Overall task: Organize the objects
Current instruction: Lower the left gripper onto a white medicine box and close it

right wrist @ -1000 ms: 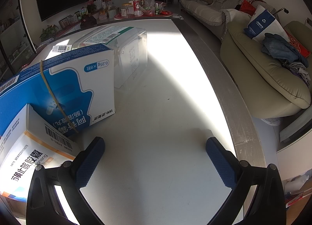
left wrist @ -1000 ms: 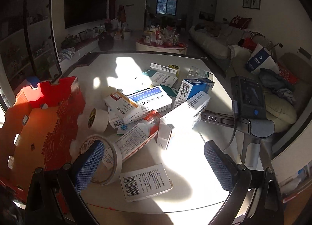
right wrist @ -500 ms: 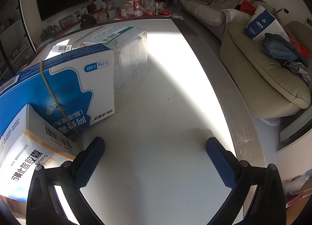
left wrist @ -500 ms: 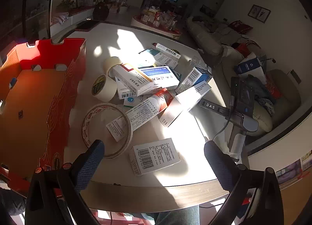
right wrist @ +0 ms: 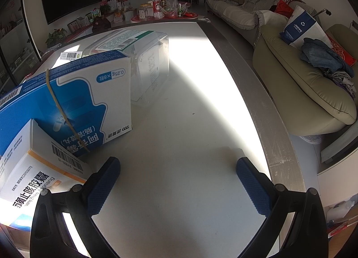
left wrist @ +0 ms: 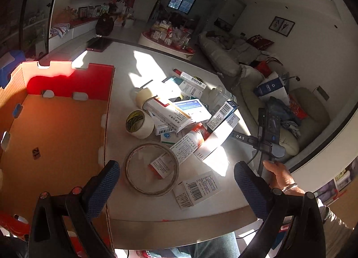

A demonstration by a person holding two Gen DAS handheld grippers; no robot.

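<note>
Several medicine boxes (left wrist: 179,117) lie piled mid-table beside a small tape roll (left wrist: 138,123) and a large flat tape ring (left wrist: 152,169). A lone white barcoded box (left wrist: 199,188) lies nearest the front edge. My left gripper (left wrist: 176,187) hovers high above the ring and that box, open and empty. The right gripper body (left wrist: 267,132) rests at the table's right side, held by a hand (left wrist: 280,177). In the right wrist view my right gripper (right wrist: 179,187) is open over bare tabletop, next to a blue-and-white box (right wrist: 67,103) and a white-and-orange box (right wrist: 33,179).
An open red cardboard box (left wrist: 51,128) with a brown floor fills the left side. A clear plastic container (right wrist: 147,65) stands behind the blue box. The table's metal edge (right wrist: 275,123) runs along the right, with a sofa (right wrist: 302,85) beyond it.
My left gripper has risen and pulled back toward the front edge, so the whole table and the cardboard box now lie below it. The right gripper has not moved.
</note>
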